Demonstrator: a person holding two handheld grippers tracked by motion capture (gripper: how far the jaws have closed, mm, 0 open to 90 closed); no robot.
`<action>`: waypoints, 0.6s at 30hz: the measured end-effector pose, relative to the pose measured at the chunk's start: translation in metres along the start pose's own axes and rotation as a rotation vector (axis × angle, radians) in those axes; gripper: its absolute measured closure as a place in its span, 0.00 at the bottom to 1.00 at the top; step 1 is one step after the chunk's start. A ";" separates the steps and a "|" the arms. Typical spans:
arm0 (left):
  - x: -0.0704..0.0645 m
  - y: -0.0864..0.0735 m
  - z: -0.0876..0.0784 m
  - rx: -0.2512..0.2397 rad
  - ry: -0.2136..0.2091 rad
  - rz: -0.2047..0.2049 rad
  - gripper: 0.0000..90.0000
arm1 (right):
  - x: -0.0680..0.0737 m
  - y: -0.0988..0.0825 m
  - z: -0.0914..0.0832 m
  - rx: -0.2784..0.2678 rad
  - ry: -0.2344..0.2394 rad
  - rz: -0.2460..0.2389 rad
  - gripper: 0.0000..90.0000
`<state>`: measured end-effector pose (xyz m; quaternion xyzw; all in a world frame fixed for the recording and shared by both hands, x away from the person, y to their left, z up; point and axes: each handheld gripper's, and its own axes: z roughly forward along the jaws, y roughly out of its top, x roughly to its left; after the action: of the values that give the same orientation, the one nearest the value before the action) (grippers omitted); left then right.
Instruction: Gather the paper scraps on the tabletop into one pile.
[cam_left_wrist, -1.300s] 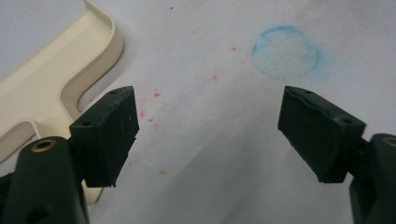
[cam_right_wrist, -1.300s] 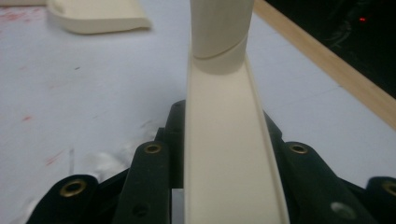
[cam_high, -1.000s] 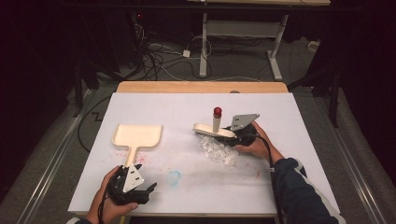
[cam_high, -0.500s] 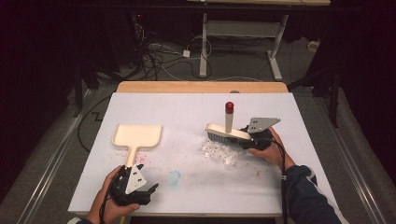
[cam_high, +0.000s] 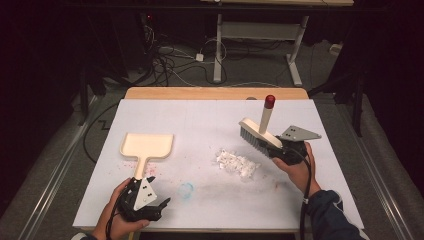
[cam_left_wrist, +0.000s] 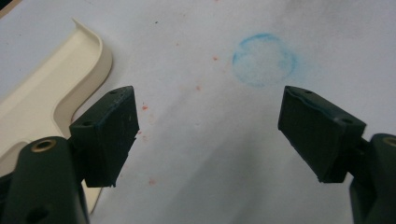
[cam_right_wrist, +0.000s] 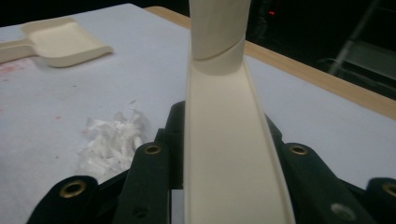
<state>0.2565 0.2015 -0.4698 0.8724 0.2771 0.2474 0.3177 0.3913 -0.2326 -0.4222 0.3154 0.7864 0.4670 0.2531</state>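
Because the right gripper (cam_high: 280, 148) pinches the hand brush (cam_high: 258, 134) only by its narrow back, held up beside the shredded paper pile (cam_high: 237, 163), a hard stroke could twist it loose or scatter shreds past the dustpan (cam_high: 146, 147), which lies just beside the left gripper's (cam_high: 145, 207) spread, empty jaws.

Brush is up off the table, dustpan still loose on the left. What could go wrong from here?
1. The right gripper clamps the brush by one end of its head, bristles raised off the table; a hard stroke may twist it in the jaws.
2. The paper scraps are light and loosely piled; a fast sweep could scatter them instead of moving them toward the dustpan.
3. The left gripper is open beside the dustpan handle, not on it, so the pan may slide when scraps hit.
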 end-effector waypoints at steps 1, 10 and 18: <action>0.000 0.000 0.000 -0.003 -0.001 -0.004 0.22 | 0.003 -0.002 -0.003 0.009 -0.030 0.021 0.75; -0.001 0.002 0.001 -0.010 -0.005 0.005 0.22 | 0.031 -0.024 -0.007 0.070 -0.327 0.122 0.75; -0.001 0.003 0.002 -0.004 -0.012 0.009 0.22 | 0.066 -0.033 0.009 0.061 -0.325 0.193 0.75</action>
<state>0.2583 0.1976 -0.4694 0.8744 0.2709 0.2442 0.3201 0.3449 -0.1913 -0.4624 0.4683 0.7151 0.4077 0.3212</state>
